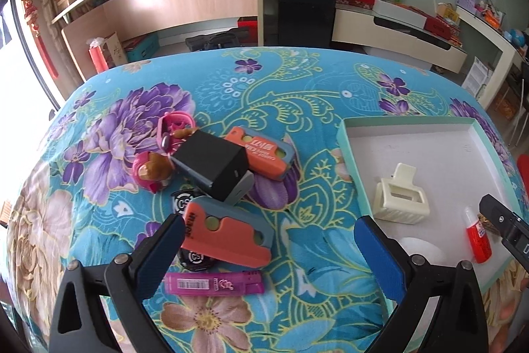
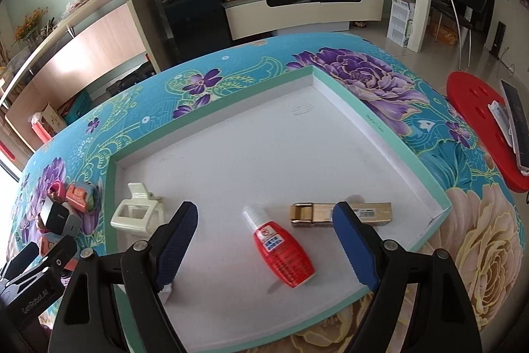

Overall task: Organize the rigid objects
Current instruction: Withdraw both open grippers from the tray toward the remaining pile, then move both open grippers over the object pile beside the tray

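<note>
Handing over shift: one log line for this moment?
left gripper: jaws open, empty | right gripper: jaws open, above red glue bottle | shallow teal-rimmed white tray

Wide bare floor across the far half of the tray [image 2: 390, 134], open to entry from above. Near half crowded: cream hair clip [image 2: 137, 215] at left, red bottle [image 2: 284, 257] in the middle, gold box [image 2: 340, 214] to its right, narrow gaps between. Low tray walls all round. Left of the tray, a tight heap: black box [image 1: 211, 166] atop orange cases [image 1: 228, 237], pink toy [image 1: 155, 167] touching, purple lighter [image 1: 215, 283] nearest. Open tablecloth [image 1: 281, 81] far of the heap.
</note>
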A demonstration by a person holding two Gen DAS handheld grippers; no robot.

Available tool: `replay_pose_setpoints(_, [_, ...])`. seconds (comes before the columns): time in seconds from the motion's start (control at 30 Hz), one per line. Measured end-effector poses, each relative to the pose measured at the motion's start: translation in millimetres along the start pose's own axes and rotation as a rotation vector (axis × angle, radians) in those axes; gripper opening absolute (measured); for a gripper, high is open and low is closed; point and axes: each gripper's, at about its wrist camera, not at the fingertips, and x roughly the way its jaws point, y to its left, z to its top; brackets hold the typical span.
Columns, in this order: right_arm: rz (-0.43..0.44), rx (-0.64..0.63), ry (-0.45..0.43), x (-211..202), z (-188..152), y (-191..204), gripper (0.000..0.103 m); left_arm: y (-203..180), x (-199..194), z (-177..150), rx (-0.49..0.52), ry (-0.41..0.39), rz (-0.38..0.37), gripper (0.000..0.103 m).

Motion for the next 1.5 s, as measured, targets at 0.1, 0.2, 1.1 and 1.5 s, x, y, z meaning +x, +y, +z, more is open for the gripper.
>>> replay_pose_setpoints(0.1, [0.032, -0.015, 0.002, -1.7, -1.4, 12.9, 0.084, 12.4, -4.1, 0.2, -0.025, -0.007, 0.016, 0.103])
replay_pose_setpoints(0.2, [0.059, -0.041, 0.003, -3.3, -3.7, 27.3, 0.084, 25.5, -9.5, 1.3, -0.046, -0.019, 0.039, 0.103])
replay_pose_setpoints(1.1, [0.270, -0.197, 0.064, -4.7, -37.5, 136.4, 0.084, 151.1, -33.0, -19.9, -0.293, -0.039, 0.167, 0.103])
replay_pose_setpoints(1.5, [0.307, -0.270, 0.088, -0.1, -51.4, 170.4, 0.084, 179.6, -25.5, -28.3, -0.374, -0.016, 0.160, 0.103])
